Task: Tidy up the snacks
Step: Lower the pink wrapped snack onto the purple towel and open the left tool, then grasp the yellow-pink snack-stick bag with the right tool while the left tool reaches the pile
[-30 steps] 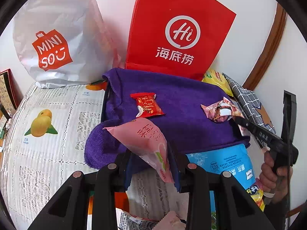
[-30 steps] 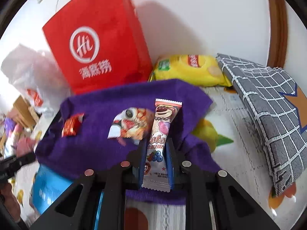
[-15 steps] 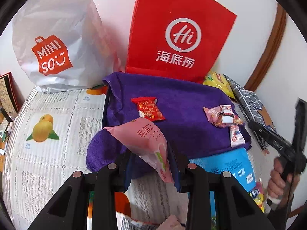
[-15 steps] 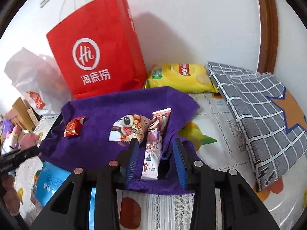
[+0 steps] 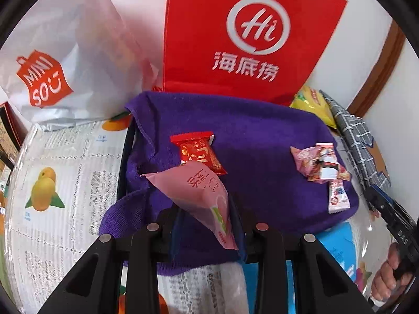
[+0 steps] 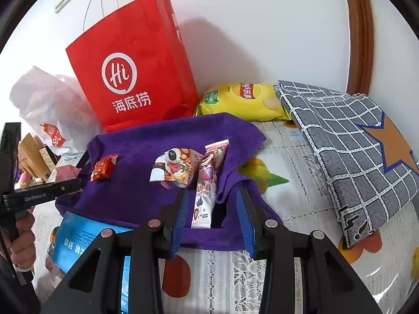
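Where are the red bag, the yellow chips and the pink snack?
red bag (image 6: 131, 78): right wrist view, on its white logo.
yellow chips (image 6: 243, 102): right wrist view, middle of the packet.
pink snack (image 5: 193, 193): left wrist view, middle of the wrapper.

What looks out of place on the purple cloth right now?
The purple cloth is rumpled, its right corner folded up beside the long pink bar. Snacks on it lie at mixed angles. Nothing looks spilled or torn.
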`<state>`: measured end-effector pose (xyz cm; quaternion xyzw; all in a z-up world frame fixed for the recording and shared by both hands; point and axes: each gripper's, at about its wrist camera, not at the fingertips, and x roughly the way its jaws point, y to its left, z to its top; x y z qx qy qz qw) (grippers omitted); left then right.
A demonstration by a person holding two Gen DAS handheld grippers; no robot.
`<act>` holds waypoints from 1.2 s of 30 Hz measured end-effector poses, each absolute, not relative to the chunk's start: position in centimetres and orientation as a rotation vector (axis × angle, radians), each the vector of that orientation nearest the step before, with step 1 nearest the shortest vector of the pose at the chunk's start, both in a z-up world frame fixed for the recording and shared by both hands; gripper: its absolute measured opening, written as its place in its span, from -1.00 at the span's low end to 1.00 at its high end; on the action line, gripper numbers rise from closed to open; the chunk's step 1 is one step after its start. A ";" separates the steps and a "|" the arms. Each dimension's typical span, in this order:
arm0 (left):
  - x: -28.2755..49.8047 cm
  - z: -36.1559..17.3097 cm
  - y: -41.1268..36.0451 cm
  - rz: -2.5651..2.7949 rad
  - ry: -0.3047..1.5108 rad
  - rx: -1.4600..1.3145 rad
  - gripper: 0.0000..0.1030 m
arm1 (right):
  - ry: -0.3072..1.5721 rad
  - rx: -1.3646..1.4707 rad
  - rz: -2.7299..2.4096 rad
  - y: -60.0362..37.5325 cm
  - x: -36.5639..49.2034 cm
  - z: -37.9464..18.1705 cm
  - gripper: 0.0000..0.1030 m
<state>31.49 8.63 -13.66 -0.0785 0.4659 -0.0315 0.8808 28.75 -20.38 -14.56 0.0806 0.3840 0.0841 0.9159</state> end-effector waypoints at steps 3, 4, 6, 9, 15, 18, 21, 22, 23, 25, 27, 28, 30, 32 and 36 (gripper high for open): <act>32.0 -14.5 8.7 -0.064 1.005 -0.182 -0.39 | 0.789 0.175 0.174 -20.4 28.6 -14.5 -0.26; 32.2 -14.8 8.6 -0.068 1.013 -0.186 -0.38 | 0.789 0.173 0.174 -20.4 28.6 -14.4 -0.26; 32.4 -15.1 8.6 -0.064 1.024 -0.186 -0.37 | 0.783 0.167 0.174 -20.4 28.5 -14.4 -0.25; 32.5 -15.4 8.6 -0.067 1.031 -0.196 -0.37 | 0.783 0.165 0.171 -20.4 28.5 -14.4 -0.22; 32.0 -14.7 8.0 -0.066 1.025 -0.168 0.11 | 0.792 0.178 0.171 -20.6 28.7 -14.6 -0.22; 30.7 -13.9 8.4 -0.047 1.001 -0.152 0.13 | 0.787 0.184 0.181 -20.4 28.5 -14.5 -0.21; 29.0 -13.3 9.3 -0.037 0.987 -0.162 0.14 | 0.766 0.167 0.196 -19.8 28.0 -14.0 -0.20; 28.6 -13.1 9.6 -0.033 0.985 -0.166 0.14 | 0.758 0.156 0.199 -19.6 27.8 -13.8 -0.19; 27.8 -13.0 9.9 -0.027 0.982 -0.169 0.14 | 0.749 0.145 0.202 -19.3 27.5 -13.6 -0.16; 26.4 -12.7 10.6 -0.015 0.976 -0.167 0.14 | 0.729 0.133 0.216 -18.8 26.9 -13.1 -0.12; 25.0 -12.6 11.1 -0.005 0.970 -0.166 0.14 | 0.712 0.127 0.250 -18.3 26.2 -12.8 -0.05; 24.2 -12.5 11.4 0.001 0.970 -0.163 0.15 | 0.703 0.120 0.251 -18.1 25.6 -12.7 -0.05; 22.7 -12.6 12.0 0.009 0.973 -0.156 0.16 | 0.706 0.117 0.233 -18.1 24.4 -12.8 -0.04; 21.4 -12.7 12.4 0.014 0.973 -0.156 0.16 | 0.739 0.136 0.224 -18.4 23.3 -13.0 -0.04; 19.4 -13.2 12.8 0.001 0.973 -0.172 0.16 | 0.832 0.183 0.262 -18.6 20.7 -13.5 0.09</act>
